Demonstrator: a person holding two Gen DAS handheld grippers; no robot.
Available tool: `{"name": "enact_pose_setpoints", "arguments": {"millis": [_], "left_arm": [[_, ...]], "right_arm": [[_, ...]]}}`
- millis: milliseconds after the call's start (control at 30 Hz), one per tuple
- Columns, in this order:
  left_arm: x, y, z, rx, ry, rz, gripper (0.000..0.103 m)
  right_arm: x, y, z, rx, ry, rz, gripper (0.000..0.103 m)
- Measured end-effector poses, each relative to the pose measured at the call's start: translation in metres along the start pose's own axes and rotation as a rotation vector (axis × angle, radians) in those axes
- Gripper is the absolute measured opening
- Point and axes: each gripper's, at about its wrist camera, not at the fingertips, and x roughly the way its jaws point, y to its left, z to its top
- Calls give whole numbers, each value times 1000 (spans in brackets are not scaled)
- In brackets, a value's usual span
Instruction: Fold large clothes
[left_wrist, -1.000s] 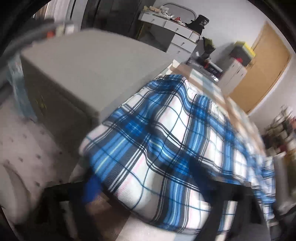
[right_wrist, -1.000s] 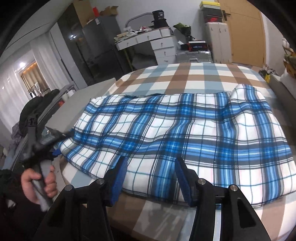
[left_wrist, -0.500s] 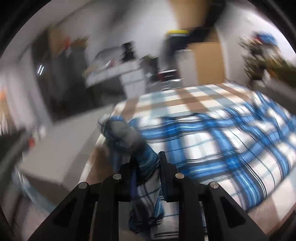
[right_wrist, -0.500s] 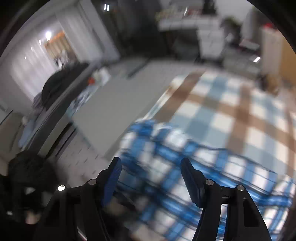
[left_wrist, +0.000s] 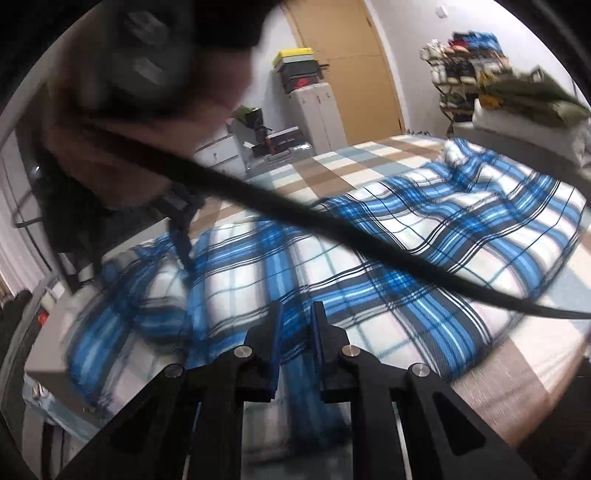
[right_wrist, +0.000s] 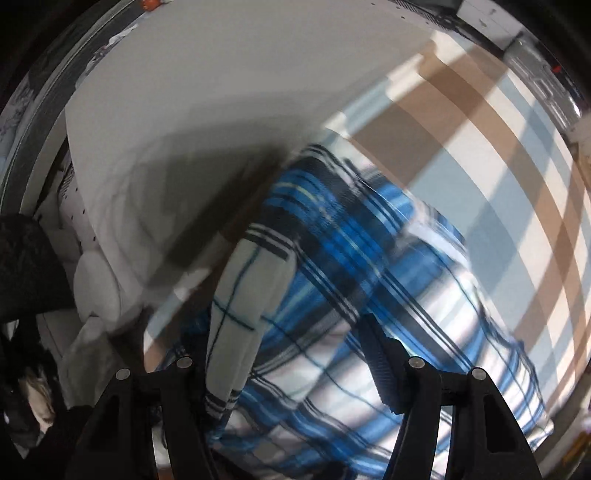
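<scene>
A large blue, white and black plaid cloth (left_wrist: 424, 236) lies spread over the bed. My left gripper (left_wrist: 295, 325) holds its near edge: the jaws are closing and stand narrow, with a bunch of the cloth pinched between the pads. In the left wrist view, a person's hand (left_wrist: 122, 147) holds my right gripper over the cloth's far left corner. My right gripper (right_wrist: 284, 332) points down at the plaid cloth (right_wrist: 351, 258) with its jaws wide apart. A raised fold (right_wrist: 251, 288) stands in front of its left finger, and the pads do not press on it.
The bed has a brown, pale blue and white checked sheet (left_wrist: 369, 158). A grey flat-topped block (right_wrist: 221, 74) adjoins the bed by the cloth's corner. A black cable (left_wrist: 332, 236) crosses the left wrist view. A wooden door (left_wrist: 351, 74), a white cabinet (left_wrist: 314, 107) and stacked clothes (left_wrist: 517, 92) stand behind.
My left gripper closed on the cloth's edge and rolled upright. My right gripper swung across the bed to the cloth's other corner, tipped downward and spread wider.
</scene>
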Motion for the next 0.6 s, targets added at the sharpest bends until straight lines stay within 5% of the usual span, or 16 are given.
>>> {"name": "enact_pose_setpoints", "arguments": {"millis": [33,67,100,167,300,400,467,600], "left_arm": [[-11,8,-4,-23,-12,18,18],[-20,18,-9,-48,-23,45,37],[-29,30,-16,-88,-33,86,69],[-41,55,-31,-195,-50,170,96],[-30,120,-51,-488,48,167,96],[-5,158,-62,-717,146,-62,96],[7,174,-69,-827,163,-130,96],[19,185,-63,-842,174,-150,94]], "right_arm": [[2,4,1,0,11,-5,65],[6,5,2,4,22,-12,65],[11,6,4,10,35,-21,65],[14,6,6,21,43,-34,65],[12,1,6,44,29,-14,64],[9,-10,-1,82,22,12,64],[7,-16,-6,89,19,24,64],[2,-28,-18,120,16,55,64]]}}
